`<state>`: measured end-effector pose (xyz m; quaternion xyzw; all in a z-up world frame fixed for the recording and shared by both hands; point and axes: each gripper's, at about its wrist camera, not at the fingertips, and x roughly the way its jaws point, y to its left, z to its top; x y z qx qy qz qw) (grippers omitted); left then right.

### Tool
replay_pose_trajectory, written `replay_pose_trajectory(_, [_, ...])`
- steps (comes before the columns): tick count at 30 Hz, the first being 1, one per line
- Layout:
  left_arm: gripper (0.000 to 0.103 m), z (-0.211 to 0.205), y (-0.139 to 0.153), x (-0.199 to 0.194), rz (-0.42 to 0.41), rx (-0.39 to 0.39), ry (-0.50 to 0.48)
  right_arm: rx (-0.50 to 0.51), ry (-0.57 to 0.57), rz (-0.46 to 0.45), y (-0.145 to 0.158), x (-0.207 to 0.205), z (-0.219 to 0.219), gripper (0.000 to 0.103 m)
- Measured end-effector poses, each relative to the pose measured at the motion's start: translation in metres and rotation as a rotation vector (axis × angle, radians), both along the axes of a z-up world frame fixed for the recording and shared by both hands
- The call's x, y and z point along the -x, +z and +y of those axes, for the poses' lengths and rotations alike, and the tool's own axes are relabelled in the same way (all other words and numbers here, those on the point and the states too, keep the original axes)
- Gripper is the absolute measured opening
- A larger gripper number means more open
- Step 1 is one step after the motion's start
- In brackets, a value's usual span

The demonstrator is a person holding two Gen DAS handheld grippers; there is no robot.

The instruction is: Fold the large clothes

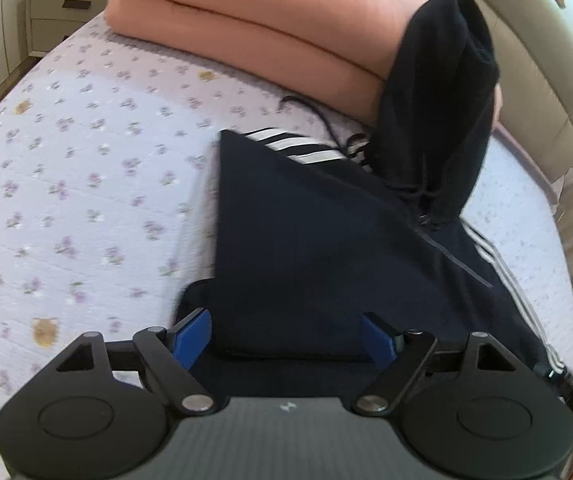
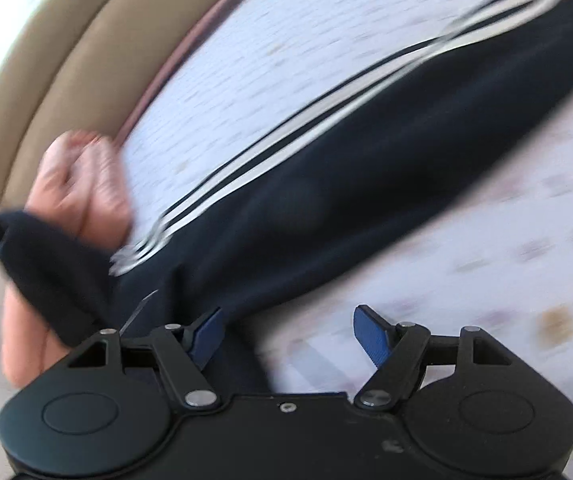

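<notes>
A navy hoodie [image 1: 306,240] with white sleeve stripes lies partly folded on the floral bedsheet [image 1: 86,160]. Its hood [image 1: 438,100] stands propped against a folded pink blanket, and a drawstring [image 1: 318,116] trails onto the sheet. My left gripper [image 1: 286,338] hovers over the hoodie's near edge, jaws wide apart, the cloth below them and not pinched. In the blurred right wrist view a striped sleeve [image 2: 366,152] stretches across the sheet [image 2: 446,260]. My right gripper [image 2: 290,336] stands open, its left finger over the dark cloth and its right finger over bare sheet.
The folded pink blanket [image 1: 266,32] lies along the head of the bed and shows again as the pink blanket [image 2: 82,184] beside the hood. A beige padded headboard [image 1: 546,60] curves behind it. A pale nightstand [image 1: 58,12] stands at the far left.
</notes>
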<state>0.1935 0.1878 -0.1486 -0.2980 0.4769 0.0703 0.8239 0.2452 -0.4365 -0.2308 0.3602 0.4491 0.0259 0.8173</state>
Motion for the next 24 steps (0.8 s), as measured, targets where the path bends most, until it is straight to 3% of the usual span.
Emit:
replay_pose_trajectory(5, [0.083,-0.028,0.002,-0.019,-0.019,0.049,-0.017,-0.056,-0.163,-0.109,-0.022,-0.002,-0.058,0.085])
replay_pose_trajectory(7, [0.083,-0.039,-0.002,-0.024,-0.012,0.069,-0.028,-0.039,-0.229,-0.165,-0.031,-0.007,-0.068,0.073])
replay_pose_trajectory(8, [0.083,-0.042,-0.004,-0.025,-0.008,0.072,-0.030,-0.032,-0.252,-0.185,-0.034,-0.008,-0.068,0.053])
replay_pose_trajectory(9, [0.083,-0.045,-0.005,-0.026,-0.004,0.075,-0.031,-0.013,-0.277,-0.182,-0.035,-0.009,-0.068,0.018])
replay_pose_trajectory(10, [0.083,-0.047,-0.007,-0.025,-0.003,0.078,-0.031,0.018,-0.301,-0.158,-0.035,-0.009,-0.067,0.012])
replay_pose_trajectory(14, [0.083,-0.051,-0.010,-0.020,0.000,0.098,-0.030,-0.004,-0.361,-0.221,-0.024,0.028,-0.068,0.010])
replay_pose_trajectory(16, [0.083,-0.050,-0.013,-0.019,0.014,0.112,-0.029,-0.023,-0.365,-0.172,-0.029,0.037,-0.067,0.011])
replay_pose_trajectory(18, [0.083,-0.049,-0.016,-0.020,0.019,0.116,-0.032,-0.090,-0.394,-0.142,-0.042,0.037,-0.075,0.018])
replay_pose_trajectory(21, [0.082,-0.050,-0.017,-0.020,0.014,0.127,-0.032,-0.223,-0.492,-0.189,-0.053,0.035,-0.096,0.027])
replay_pose_trajectory(24, [0.083,-0.050,-0.015,-0.020,0.007,0.126,-0.040,-0.253,-0.569,-0.239,-0.057,0.025,-0.118,0.029])
